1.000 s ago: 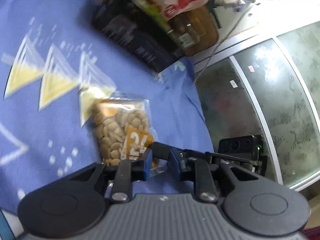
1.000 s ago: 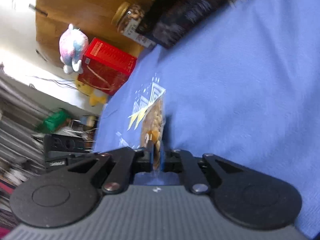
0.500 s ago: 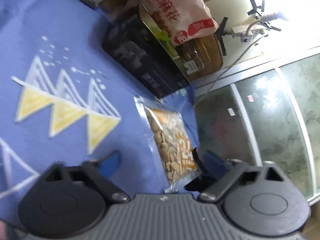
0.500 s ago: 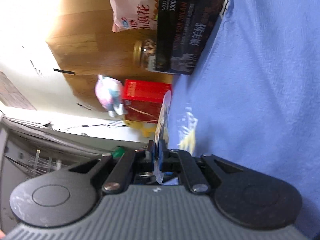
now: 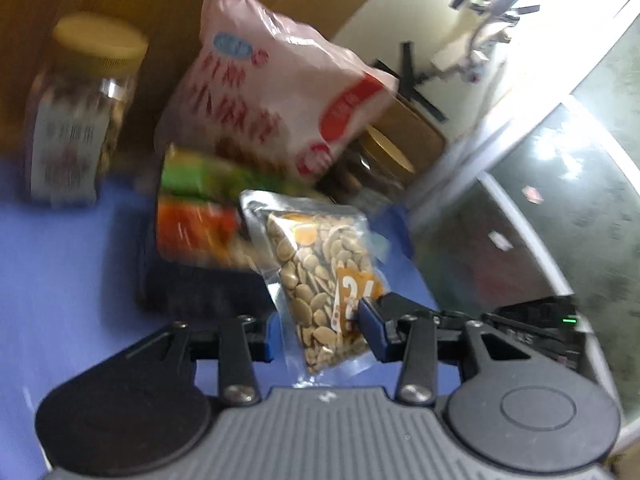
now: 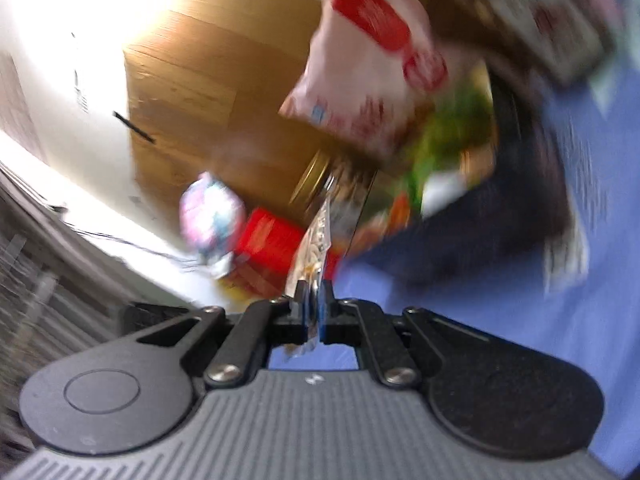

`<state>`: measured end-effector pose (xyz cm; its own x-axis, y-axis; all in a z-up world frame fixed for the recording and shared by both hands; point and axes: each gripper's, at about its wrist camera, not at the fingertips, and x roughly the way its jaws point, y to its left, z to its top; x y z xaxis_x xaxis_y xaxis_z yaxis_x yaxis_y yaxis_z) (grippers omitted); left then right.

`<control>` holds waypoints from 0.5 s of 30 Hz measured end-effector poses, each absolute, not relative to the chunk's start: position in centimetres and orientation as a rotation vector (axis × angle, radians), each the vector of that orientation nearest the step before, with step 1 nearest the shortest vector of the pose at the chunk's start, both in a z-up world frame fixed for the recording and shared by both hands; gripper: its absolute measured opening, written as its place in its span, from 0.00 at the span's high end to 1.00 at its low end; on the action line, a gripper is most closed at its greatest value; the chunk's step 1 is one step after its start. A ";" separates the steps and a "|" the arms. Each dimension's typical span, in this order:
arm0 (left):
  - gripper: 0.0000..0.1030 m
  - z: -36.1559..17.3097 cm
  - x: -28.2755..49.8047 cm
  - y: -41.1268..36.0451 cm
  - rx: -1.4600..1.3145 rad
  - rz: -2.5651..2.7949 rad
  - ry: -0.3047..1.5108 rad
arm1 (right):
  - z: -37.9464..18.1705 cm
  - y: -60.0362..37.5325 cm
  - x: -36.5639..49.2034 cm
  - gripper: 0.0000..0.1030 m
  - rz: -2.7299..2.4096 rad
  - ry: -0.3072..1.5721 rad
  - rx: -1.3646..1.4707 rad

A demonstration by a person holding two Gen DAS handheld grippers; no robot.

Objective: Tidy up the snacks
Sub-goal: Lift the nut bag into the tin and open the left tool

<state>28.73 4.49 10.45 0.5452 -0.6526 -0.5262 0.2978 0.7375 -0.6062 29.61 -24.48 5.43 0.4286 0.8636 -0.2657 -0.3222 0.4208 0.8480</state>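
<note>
From the left wrist, the seed packet [image 5: 320,276] hangs in the air between the fingers of the left gripper [image 5: 320,332]; these fingers are closing, but the left pad still stands clear of the film and only the right one looks to touch its orange label, so this side is not yet gripping. Ahead of the fingers and a little to their left sit the stacked snacks: a dark box [image 5: 200,288] on the blue desk [image 5: 60,280], a green and orange pack [image 5: 196,208] on it, a pink bag [image 5: 276,108] leaning above, and a yellow-lidded jar [image 5: 84,116] farther left. From the right wrist, the right gripper [image 6: 314,316] has its fingers clamped tight on the packet's edge [image 6: 316,240], which stands edge-on straight out from them, with the same pile blurred ahead and to the right. To do this step well, I judge the right side should carry the packet alone or the left should close squarely on the seal, not the seed-filled middle; bring it slowly toward the pile, keep it level, and set it down flat against the other packs before letting go.
</note>
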 end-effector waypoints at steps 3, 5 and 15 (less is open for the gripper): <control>0.55 10.1 32.1 3.9 -0.444 -0.517 0.823 | 6.0 -22.7 32.3 0.92 0.785 0.779 0.685; 0.52 9.7 33.9 3.3 -0.404 -0.472 0.826 | 6.0 -21.3 33.5 0.90 0.750 0.764 0.599; 0.30 8.6 35.0 1.0 -0.159 -0.279 0.806 | 5.7 -18.7 31.7 0.64 0.558 0.576 0.203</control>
